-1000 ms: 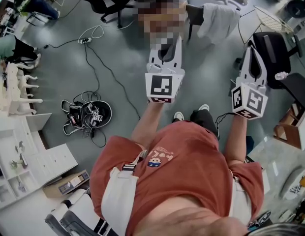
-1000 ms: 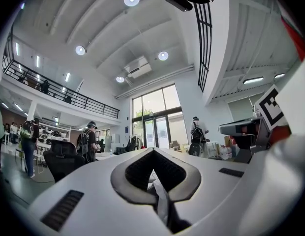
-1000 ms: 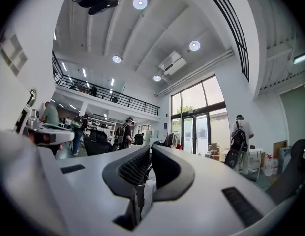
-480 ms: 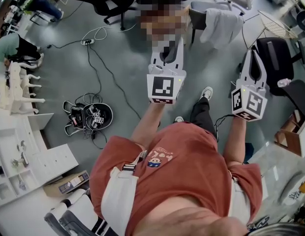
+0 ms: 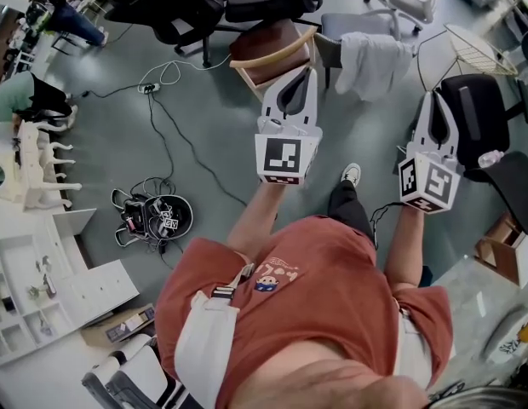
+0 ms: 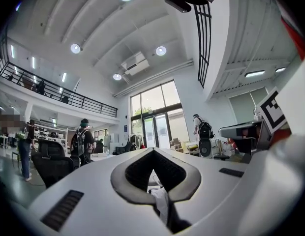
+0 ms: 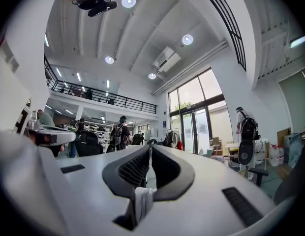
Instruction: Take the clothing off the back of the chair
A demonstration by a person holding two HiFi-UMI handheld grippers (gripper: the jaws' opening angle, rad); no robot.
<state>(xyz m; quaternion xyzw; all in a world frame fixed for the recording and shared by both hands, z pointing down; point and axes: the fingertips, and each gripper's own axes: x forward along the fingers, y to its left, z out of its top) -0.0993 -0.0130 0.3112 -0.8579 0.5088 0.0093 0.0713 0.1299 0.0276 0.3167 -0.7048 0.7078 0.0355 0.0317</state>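
Though the left gripper [image 5: 308, 70] and right gripper [image 5: 433, 95] were closed and empty, we judged the limp, light clothing [image 5: 370, 58] best pinched along the chair's [image 5: 332, 45] top edge.

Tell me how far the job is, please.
Done: nothing, the clothing hangs on the chair. In hand: nothing; the left gripper and right gripper are shut and empty, apart from the chair. Left: reach the clothing, grip it, lift it off.

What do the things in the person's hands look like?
The left hand-held gripper and the right hand-held gripper are white, pointed shells with dark ribbed pads inside. Each carries a white cube with black square markers. A thin black cable trails from the right one. The person wears a rust-red short-sleeved shirt.
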